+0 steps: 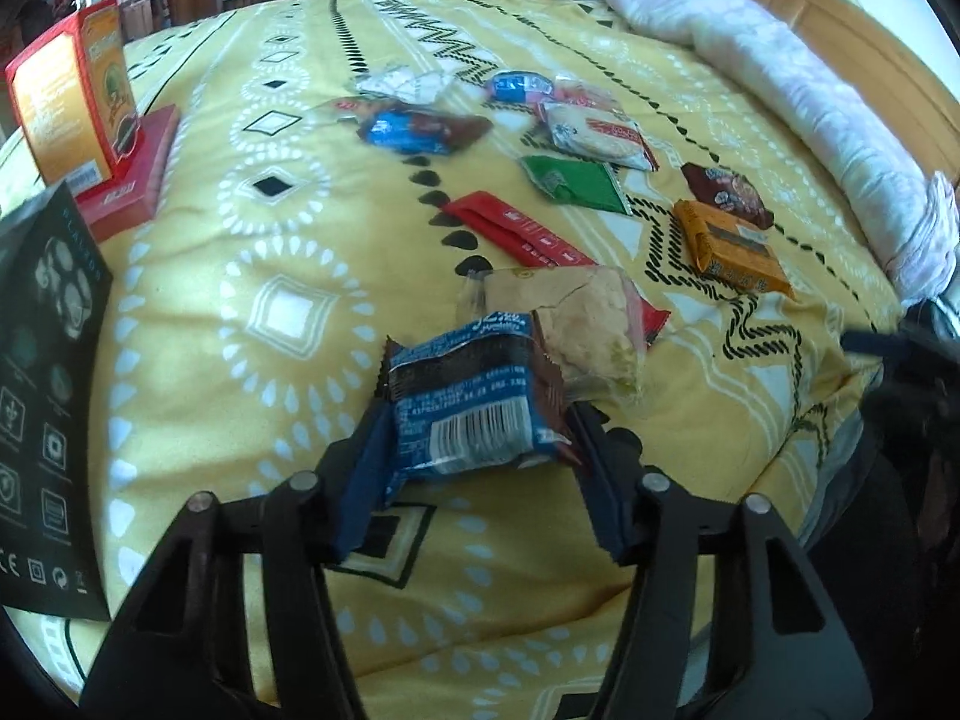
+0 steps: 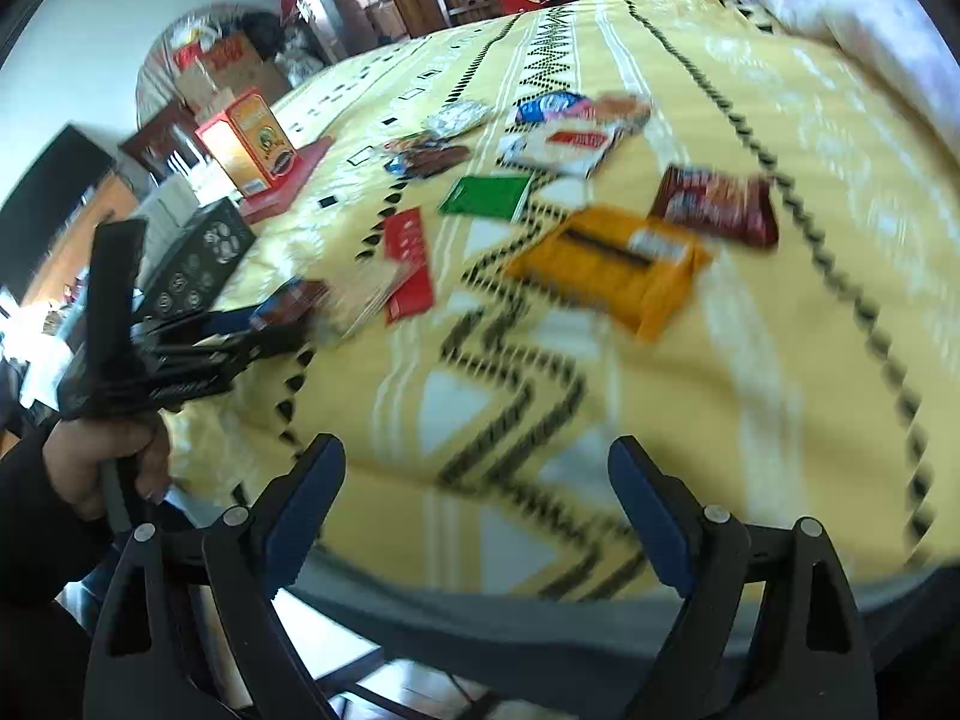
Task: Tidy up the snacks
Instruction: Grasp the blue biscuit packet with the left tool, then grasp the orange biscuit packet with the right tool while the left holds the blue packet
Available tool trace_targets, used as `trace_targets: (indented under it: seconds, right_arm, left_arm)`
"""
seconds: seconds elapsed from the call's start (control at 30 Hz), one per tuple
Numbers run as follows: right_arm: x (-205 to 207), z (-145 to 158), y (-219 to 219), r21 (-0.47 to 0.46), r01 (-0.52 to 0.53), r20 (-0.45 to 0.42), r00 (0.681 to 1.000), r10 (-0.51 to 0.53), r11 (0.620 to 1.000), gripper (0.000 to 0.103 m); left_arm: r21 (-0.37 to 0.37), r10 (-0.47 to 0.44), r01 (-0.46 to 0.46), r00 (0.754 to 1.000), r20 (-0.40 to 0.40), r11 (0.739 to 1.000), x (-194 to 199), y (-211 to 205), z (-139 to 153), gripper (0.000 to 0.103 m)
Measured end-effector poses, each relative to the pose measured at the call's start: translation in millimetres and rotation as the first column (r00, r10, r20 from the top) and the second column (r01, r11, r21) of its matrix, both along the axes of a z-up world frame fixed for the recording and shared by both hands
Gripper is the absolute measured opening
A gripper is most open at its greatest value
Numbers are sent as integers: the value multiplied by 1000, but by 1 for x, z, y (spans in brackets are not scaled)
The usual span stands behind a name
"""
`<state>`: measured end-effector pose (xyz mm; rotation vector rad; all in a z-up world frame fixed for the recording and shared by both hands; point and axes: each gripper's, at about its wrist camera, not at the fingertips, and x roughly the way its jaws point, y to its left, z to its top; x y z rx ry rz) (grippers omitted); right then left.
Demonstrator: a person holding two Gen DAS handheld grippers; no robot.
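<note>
My left gripper (image 1: 474, 420) is shut on a blue and brown snack packet (image 1: 468, 402), barcode side up, held just above the yellow bedspread (image 1: 240, 252). Right behind it lies a clear-wrapped pale pastry (image 1: 576, 324). Further back lie a red sachet (image 1: 516, 231), a green packet (image 1: 576, 183), an orange packet (image 1: 729, 249), a dark brown packet (image 1: 726, 192) and several more snacks. My right gripper (image 2: 477, 510) is open and empty over the bed's near edge. In its blurred view the orange packet (image 2: 606, 267) lies ahead, and the left gripper (image 2: 282, 318) with its packet is at the left.
An orange carton (image 1: 72, 96) stands on a flat red box (image 1: 135, 174) at the bed's left side, with a black box (image 1: 42, 402) nearer. A white quilt (image 1: 780, 60) is bunched along the wooden headboard at the right. Cardboard boxes and furniture stand beyond the bed.
</note>
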<state>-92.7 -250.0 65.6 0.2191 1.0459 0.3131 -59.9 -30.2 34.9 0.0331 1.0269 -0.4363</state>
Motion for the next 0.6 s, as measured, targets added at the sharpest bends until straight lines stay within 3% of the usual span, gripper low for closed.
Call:
trace_targets:
  seconds: [0.3, 0.4, 0.5, 0.6]
  right_arm:
    - [98, 20, -11, -241, -157, -95, 986, 138, 958, 91]
    - [122, 5, -2, -310, -305, -187, 948, 256, 900, 91]
    - [137, -19, 3, -337, -419, -279, 900, 336, 843, 91]
    - [149, -36, 3, -326, -467, -329, 871, 364, 822, 91]
  left_arm:
    - [-57, 4, -3, 1000, 9, 998, -6, 8, -1, 54]
    - [-92, -1, 1, 1000, -1, 996, -5, 13, -3, 59]
    - [-111, -2, 1, 1000, -4, 994, -6, 15, -3, 71]
    - [-139, 1, -2, 1000, -7, 990, -8, 18, 1, 74]
